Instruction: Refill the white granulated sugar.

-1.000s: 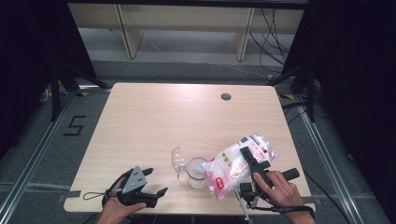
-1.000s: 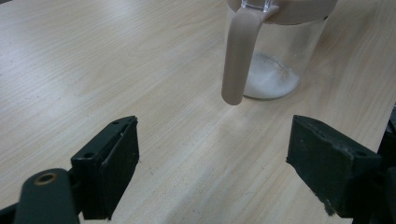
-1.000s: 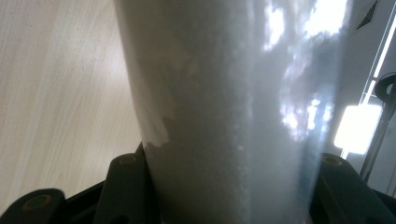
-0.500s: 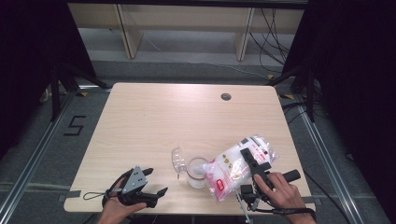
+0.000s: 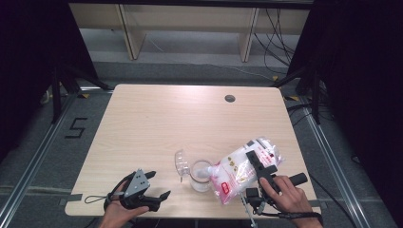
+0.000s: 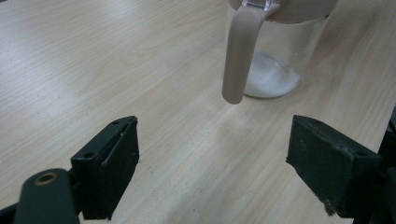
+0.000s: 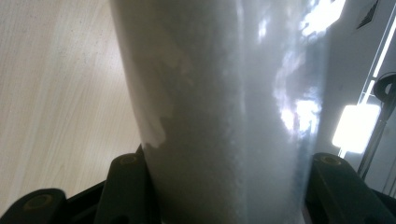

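Observation:
A clear jar (image 5: 201, 175) stands near the table's front edge, its hinged lid (image 5: 181, 162) swung open to the left. A little white powder (image 6: 273, 81) lies in its bottom, and a beige strap (image 6: 240, 51) hangs down its side. My right gripper (image 5: 259, 161) is shut on a clear bag of white powder (image 5: 242, 168) with red print. The bag is tilted, its lower end at the jar's mouth. In the right gripper view the bag (image 7: 224, 116) sits between both jaws. My left gripper (image 5: 158, 184) rests open on the table left of the jar, nothing between its jaws (image 6: 224, 172).
The light wooden table (image 5: 166, 118) has a round cable hole (image 5: 230, 98) at the back right. Wooden shelving (image 5: 190, 23) stands beyond the far edge. Black curtains hang at both sides. A "5" mark (image 5: 76, 127) is taped on the floor at the left.

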`<action>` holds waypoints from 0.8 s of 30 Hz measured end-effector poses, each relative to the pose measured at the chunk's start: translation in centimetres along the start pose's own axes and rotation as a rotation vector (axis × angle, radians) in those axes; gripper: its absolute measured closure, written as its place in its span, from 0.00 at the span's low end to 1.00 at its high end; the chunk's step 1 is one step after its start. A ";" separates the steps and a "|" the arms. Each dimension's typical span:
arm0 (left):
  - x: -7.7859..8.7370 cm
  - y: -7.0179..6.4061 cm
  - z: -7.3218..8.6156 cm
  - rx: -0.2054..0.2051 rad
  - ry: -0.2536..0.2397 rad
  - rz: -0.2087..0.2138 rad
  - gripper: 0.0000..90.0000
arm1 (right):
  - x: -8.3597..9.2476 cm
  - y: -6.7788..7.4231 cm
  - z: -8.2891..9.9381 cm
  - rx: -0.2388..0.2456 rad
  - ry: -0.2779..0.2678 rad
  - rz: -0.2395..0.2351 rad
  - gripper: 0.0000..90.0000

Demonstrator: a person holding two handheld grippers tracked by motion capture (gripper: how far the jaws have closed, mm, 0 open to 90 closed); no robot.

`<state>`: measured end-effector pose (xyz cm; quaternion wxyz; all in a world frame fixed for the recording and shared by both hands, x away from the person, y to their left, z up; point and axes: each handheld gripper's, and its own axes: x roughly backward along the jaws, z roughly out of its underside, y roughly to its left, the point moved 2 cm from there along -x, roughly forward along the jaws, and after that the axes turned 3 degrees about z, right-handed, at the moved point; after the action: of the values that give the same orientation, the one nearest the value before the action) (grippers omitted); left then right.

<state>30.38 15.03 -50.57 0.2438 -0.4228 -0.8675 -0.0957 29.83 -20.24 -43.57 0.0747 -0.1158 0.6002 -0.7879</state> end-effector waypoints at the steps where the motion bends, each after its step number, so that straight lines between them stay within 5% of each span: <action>1: 0.0 0.0 0.0 0.000 0.000 0.000 0.18 | 0.0 0.0 0.0 0.000 0.000 0.000 0.58; 6: 0.1 0.1 0.0 -0.013 0.004 -0.008 0.18 | 0.3 -0.3 0.4 0.016 0.011 -0.006 0.58; 14: 0.1 0.0 0.0 -0.005 -0.003 -0.005 0.18 | 0.1 0.1 0.2 -0.046 0.000 0.000 0.58; 16: 0.1 0.2 0.0 -0.029 0.000 -0.005 0.18 | 0.2 0.2 0.2 -0.042 0.007 0.000 0.59; 17: 0.0 0.1 0.0 -0.002 -0.003 -0.005 0.18 | 0.2 0.0 0.3 -0.013 0.002 -0.001 0.59; 20: 0.0 0.1 0.0 -0.037 0.005 -0.004 0.18 | 0.3 0.2 0.6 -0.038 0.019 -0.005 0.59; 21: 0.0 0.1 0.0 -0.036 0.005 -0.004 0.18 | 0.3 -0.1 0.6 0.003 0.010 -0.010 0.59; 24: 0.0 0.2 0.0 -0.033 0.006 -0.008 0.18 | 0.4 0.1 0.6 -0.022 0.019 -0.015 0.59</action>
<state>30.51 15.14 -50.53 0.2392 -0.4228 -0.8668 -0.1124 29.61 -20.89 -43.44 0.0620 -0.1136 0.6086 -0.7828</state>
